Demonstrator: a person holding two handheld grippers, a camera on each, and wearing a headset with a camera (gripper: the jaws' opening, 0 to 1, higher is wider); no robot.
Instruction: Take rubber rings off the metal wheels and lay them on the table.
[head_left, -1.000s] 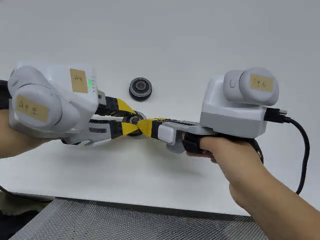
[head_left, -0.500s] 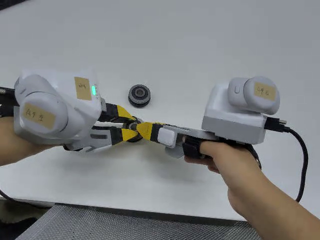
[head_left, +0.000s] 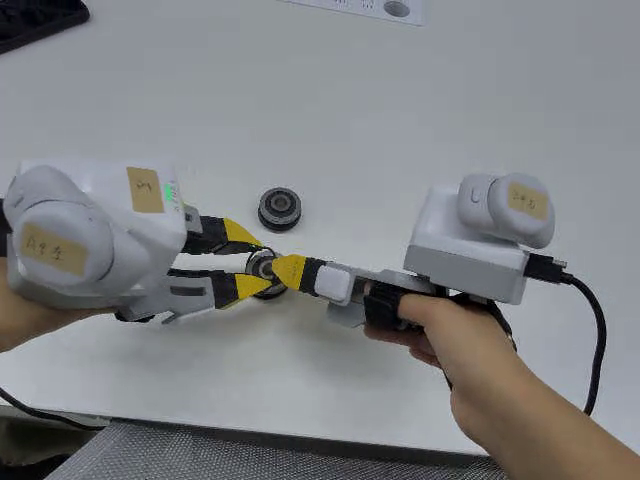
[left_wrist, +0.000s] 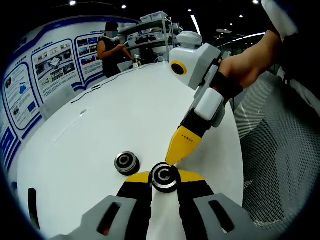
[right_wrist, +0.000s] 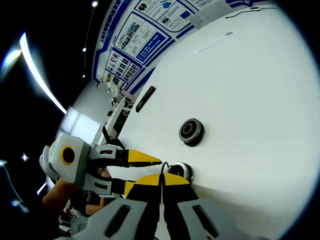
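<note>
The metal wheel looked small, dense and rigid, smooth enough to slip in a loose grip. The rubber ring round its rim was probably soft and stretchy, best taken by nipping its outer edge and peeling it sideways while the wheel was gripped across its flat faces. In the head view's lower-left middle, the left hand-held gripper was narrowed onto that wheel, clamping it just above the bench. The right hand-held gripper came in from the right, jaws pressed together and tips touching the wheel's rim. Whether they had caught any rubber could not be told. A second wheel lay on the bench just above.
</note>
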